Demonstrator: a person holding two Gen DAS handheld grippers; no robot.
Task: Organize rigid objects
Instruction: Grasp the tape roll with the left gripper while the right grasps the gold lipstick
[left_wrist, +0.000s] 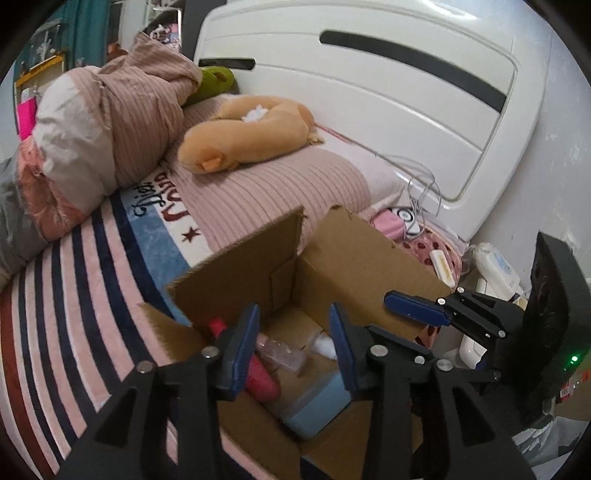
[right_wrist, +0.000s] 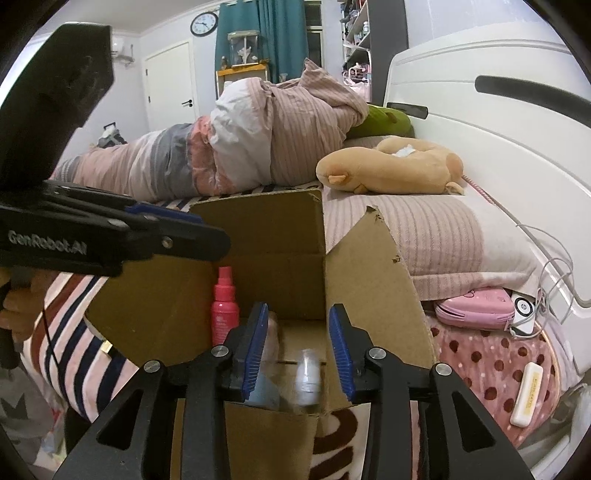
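A small clear plastic bottle (right_wrist: 308, 380), blurred, is seen just ahead between the spread right tongs (right_wrist: 301, 354), over the open brown cardboard box (right_wrist: 288, 236) on the bed. It looks upright. The left tongs (left_wrist: 293, 347) are spread too, holding nothing.

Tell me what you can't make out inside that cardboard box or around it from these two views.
- Clear bottle: motion-blurred in the right wrist view; label unreadable.
- Pink spray bottle: left wrist view, its middle hidden behind a left gripper finger.
- Light blue item: partly behind the other finger; what it is is unclear.
- Cardboard box: floor mostly hidden by its near wall and the right gripper.
- White case: print too small.
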